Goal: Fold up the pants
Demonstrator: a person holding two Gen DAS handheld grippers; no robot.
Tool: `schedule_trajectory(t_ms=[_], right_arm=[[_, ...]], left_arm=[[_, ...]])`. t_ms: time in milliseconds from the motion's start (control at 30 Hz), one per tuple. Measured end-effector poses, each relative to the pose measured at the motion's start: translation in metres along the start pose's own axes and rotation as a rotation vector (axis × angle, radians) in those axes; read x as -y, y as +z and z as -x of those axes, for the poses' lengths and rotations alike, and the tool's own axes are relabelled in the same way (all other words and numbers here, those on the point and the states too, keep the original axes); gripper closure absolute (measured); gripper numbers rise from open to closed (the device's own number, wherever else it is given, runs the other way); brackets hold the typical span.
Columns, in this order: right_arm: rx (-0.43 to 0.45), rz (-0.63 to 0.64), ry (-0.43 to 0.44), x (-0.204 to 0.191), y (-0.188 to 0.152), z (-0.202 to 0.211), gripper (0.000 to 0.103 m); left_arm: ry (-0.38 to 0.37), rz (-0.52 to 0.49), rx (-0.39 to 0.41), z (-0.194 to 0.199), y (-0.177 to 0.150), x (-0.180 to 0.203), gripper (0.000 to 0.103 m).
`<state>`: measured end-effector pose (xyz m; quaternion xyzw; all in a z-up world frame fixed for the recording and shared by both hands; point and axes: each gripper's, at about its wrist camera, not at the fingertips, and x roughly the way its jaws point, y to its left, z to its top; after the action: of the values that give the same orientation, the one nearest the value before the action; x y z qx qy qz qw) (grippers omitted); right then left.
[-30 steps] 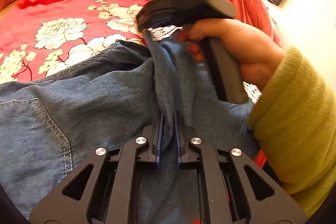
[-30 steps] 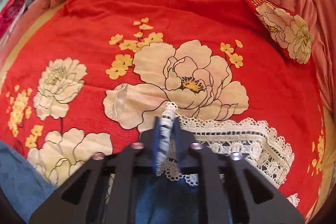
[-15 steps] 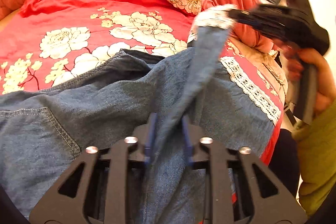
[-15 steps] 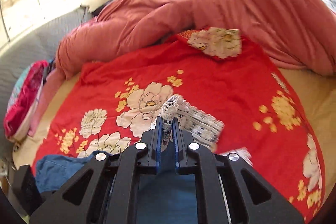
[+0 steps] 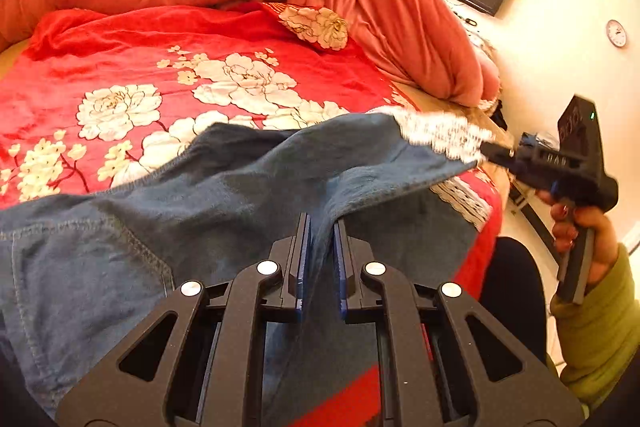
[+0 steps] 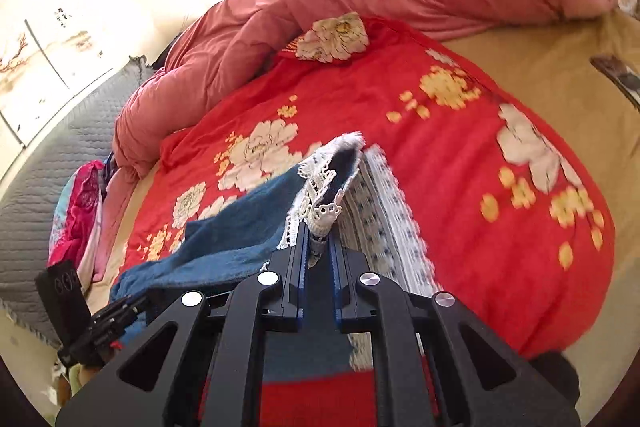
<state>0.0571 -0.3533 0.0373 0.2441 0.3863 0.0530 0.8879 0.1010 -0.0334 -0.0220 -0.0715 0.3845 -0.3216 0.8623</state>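
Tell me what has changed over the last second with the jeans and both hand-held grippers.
The right hand-held gripper swung from the middle out to the right, drawing the lace hem and its leg taut off the red floral bedspread. The left hand-held gripper stayed shut on the jeans. Nothing was let go.

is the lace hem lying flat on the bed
No, the right tongs hold the lace hem of the pants lifted above the red bedspread.
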Motion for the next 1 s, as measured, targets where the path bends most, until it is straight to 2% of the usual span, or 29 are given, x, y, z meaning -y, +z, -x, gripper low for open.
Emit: schedule_trajectory(t_ms=[167,367,700,833,1000], right_arm=[[-0.049,-0.031,-0.015,0.017,-0.022,0.007,0.095],[-0.067,-0.064,-0.042,0.032,-0.038,0.007,0.095],[-0.059,-0.077,-0.067,0.038,-0.040,0.016,0.095],[-0.086,-0.084,-0.087,0.043,-0.044,0.008,0.095],[-0.076,-0.085,-0.087,0.045,-0.045,0.015,0.095]], left_arm=[[-0.016,-0.052,-0.017,0.004,-0.010,0.012,0.098],[-0.023,-0.085,-0.059,-0.003,-0.029,0.023,0.098],[0.005,-0.154,-0.075,-0.005,-0.042,0.035,0.098],[0.024,-0.181,-0.093,-0.008,-0.046,0.037,0.098],[0.006,-0.177,-0.075,0.000,-0.048,0.038,0.098]])
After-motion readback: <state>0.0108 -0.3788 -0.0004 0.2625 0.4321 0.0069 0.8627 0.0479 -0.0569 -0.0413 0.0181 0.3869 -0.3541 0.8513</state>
